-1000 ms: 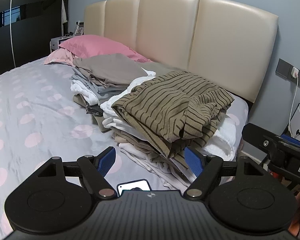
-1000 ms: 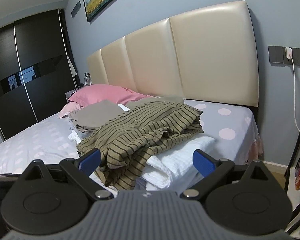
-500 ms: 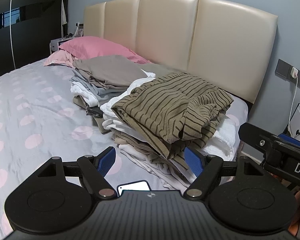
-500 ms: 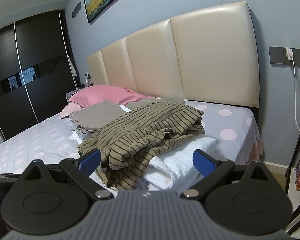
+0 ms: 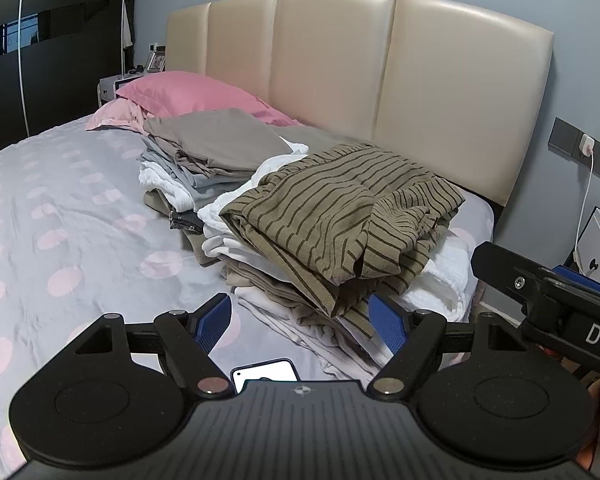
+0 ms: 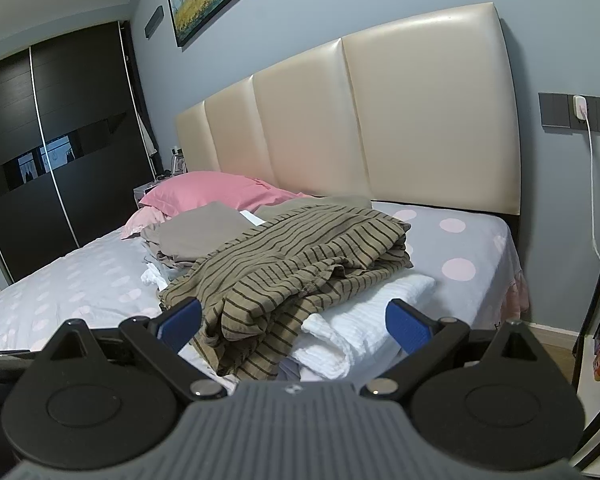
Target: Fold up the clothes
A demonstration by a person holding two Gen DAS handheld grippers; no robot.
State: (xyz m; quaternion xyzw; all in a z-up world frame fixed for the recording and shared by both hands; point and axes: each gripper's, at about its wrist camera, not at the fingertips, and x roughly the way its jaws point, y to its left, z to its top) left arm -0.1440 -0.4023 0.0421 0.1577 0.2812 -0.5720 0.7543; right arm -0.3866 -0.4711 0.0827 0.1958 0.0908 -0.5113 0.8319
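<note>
We hold both tongs, left (image 5: 300, 316) and right (image 6: 294, 320), spread apart and empty, with the striped shirt (image 5: 340, 216) atop the clothes pile on the bed (image 5: 60, 216) straight ahead, seemingly nearer our right.

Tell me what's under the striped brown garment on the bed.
Under the striped brown garment lie folded white clothes and beige layers, edges showing. How many pieces, and the stack's middle, are covered.

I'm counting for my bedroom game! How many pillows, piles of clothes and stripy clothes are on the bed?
Pink pillows: 2
Piles of clothes: 2
Striped clothes: 1, on the nearer pile
Total: 5
</note>
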